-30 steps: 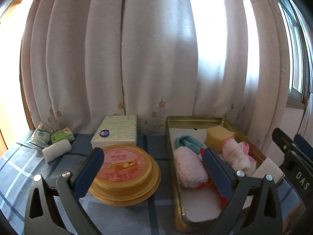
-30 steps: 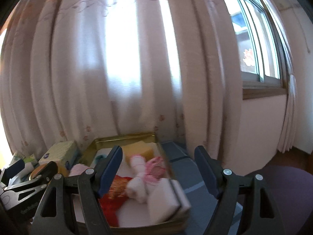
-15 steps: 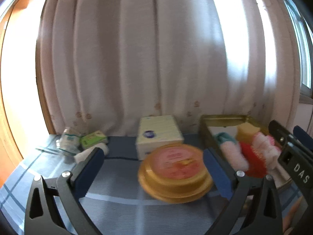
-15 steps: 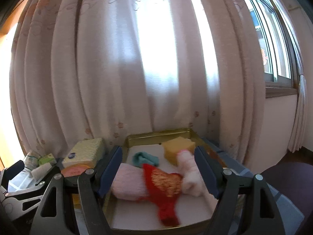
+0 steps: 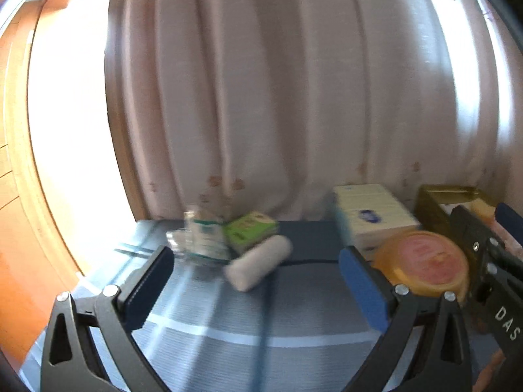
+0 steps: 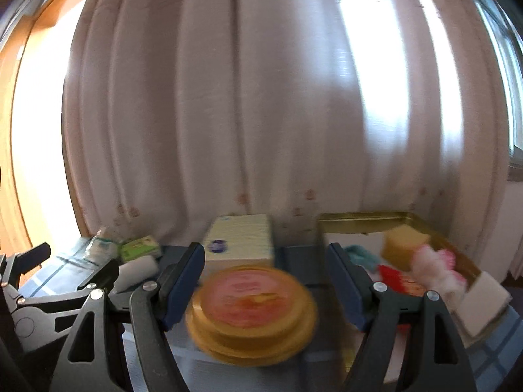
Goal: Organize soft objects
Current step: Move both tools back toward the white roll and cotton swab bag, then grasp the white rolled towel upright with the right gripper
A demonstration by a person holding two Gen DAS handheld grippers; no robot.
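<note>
A white rolled cloth lies on the blue plaid tablecloth, next to a green packet and a clear wrapped packet. My left gripper is open and empty, the roll between and beyond its fingertips. A gold tin tray at the right holds a yellow sponge, a teal cloth, a red cloth, a pink-white towel and a white sponge. My right gripper is open and empty above a round gold tin.
A tissue box stands behind the round gold tin; it also shows in the left wrist view. Pink curtains hang close behind the table. The left gripper's body shows at the left of the right wrist view.
Both grippers have swung left. The left one now faces the white roll instead of the round tin; the right one now faces the round tin instead of the tray. Both stay open.
</note>
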